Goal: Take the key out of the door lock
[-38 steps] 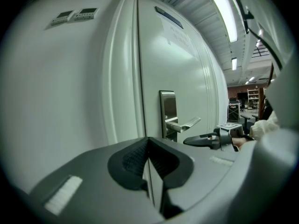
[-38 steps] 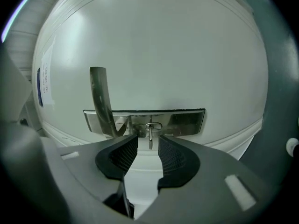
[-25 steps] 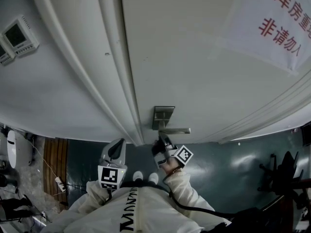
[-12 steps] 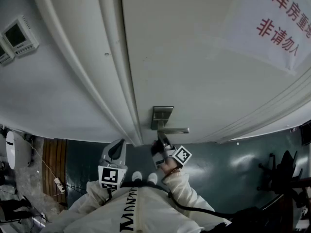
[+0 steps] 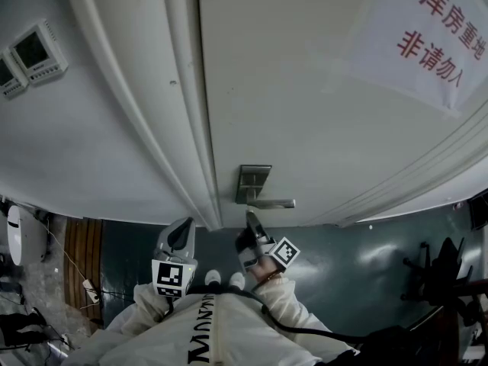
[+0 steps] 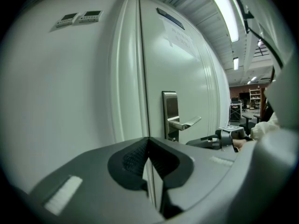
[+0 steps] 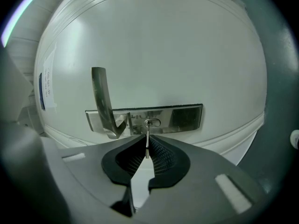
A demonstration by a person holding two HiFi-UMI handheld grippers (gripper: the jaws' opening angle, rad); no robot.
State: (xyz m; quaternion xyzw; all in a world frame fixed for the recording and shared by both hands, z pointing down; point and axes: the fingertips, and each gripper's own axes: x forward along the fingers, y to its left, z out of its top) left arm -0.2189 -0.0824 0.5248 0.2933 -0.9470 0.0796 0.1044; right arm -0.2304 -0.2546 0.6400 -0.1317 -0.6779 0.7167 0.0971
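Note:
A thin metal key point(image 7: 147, 141) sticks out of the keyhole point(image 7: 150, 123) in the steel lock plate point(image 7: 182, 117) on the white door. My right gripper point(image 7: 147, 146) is shut on the key, its ribbed pads pressing on both flat sides. In the head view the right gripper point(image 5: 250, 219) points at the door just under the lever handle point(image 5: 278, 203); the key itself is too small to see there. My left gripper point(image 5: 183, 233) hangs back from the door to the left, shut point(image 6: 149, 140) with nothing in it.
The lever handle point(image 7: 100, 97) stands beside the keyhole, close to the right gripper's jaws. The door frame point(image 5: 183, 128) runs left of the lock plate point(image 5: 252, 181). A paper notice point(image 5: 435, 36) hangs on the door. Two wall control panels point(image 5: 30, 52) are mounted far left.
The right gripper's marker cube has dropped slightly in the head view, while its tips stay just under the lever handle. The left gripper has hardly moved.

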